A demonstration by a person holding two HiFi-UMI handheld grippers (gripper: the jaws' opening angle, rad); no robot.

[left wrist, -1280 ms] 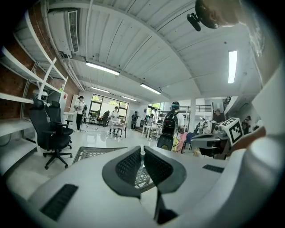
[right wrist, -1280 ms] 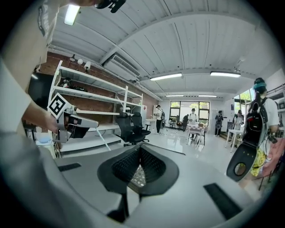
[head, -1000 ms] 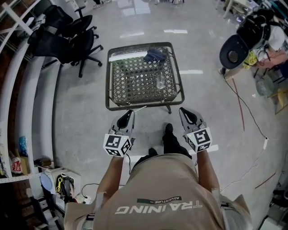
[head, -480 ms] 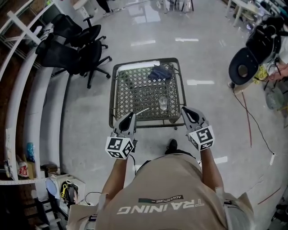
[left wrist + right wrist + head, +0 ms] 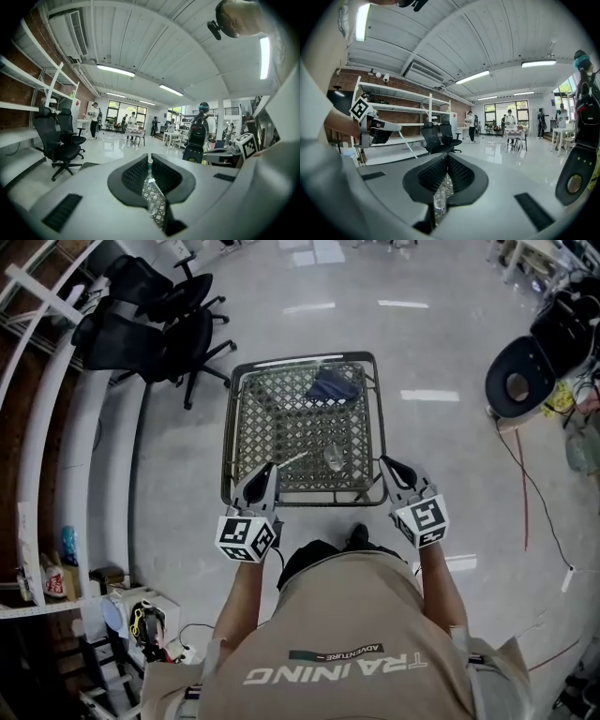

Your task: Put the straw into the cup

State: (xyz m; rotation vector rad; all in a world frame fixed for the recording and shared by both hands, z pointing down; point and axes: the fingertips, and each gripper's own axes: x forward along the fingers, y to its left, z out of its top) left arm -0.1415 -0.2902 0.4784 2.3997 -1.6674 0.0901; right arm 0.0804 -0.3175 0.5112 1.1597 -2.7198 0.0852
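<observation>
Left tool [image 5: 269, 474] pinching straw [image 5: 295, 459], pointing forward-right toward cup [image 5: 334, 460]; right tool [image 5: 388, 466] closed, empty.

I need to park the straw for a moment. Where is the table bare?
The wire table is bare over its left half, from its left rim across to the blue cloth and the clear cup. The strip between cloth and cup is free too. Crowded: the near right corner, around the cup, straw and right gripper.

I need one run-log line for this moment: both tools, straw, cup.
left tool: shut on straw | right tool: shut, empty | cup: upright on lattice table, no straw inside | tools: at near edge
</observation>
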